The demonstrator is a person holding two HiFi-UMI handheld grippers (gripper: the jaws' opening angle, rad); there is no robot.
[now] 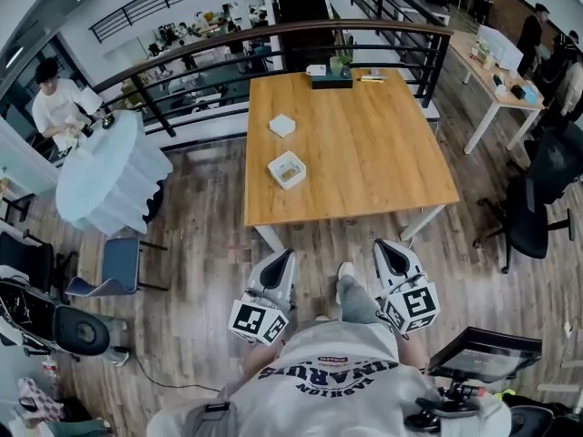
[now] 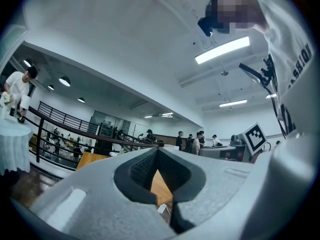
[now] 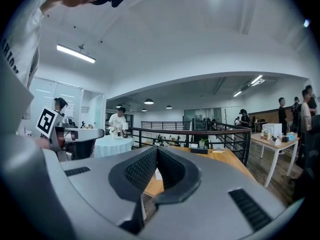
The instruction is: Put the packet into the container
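Observation:
A white square container (image 1: 287, 169) with something tan in it sits on the wooden table (image 1: 383, 153), near the left front. Behind it lies a flat white square item (image 1: 282, 125), perhaps the packet or a lid. Both grippers hang well short of the table's front edge, above the floor by the person's legs. My left gripper (image 1: 281, 264) has its jaws together with nothing between them, and so does my right gripper (image 1: 392, 255). In the left gripper view the left gripper (image 2: 157, 150) points at the table. In the right gripper view the right gripper (image 3: 157, 149) does too, with a white object (image 3: 158, 174) beyond the jaws.
A black box with a plant (image 1: 331, 78) stands at the table's far edge, against a dark railing (image 1: 364, 27). A round table with a white cloth (image 1: 109, 167) and chairs (image 1: 118, 267) stand to the left. A white desk (image 1: 496, 85) and a black office chair (image 1: 537, 217) are at the right.

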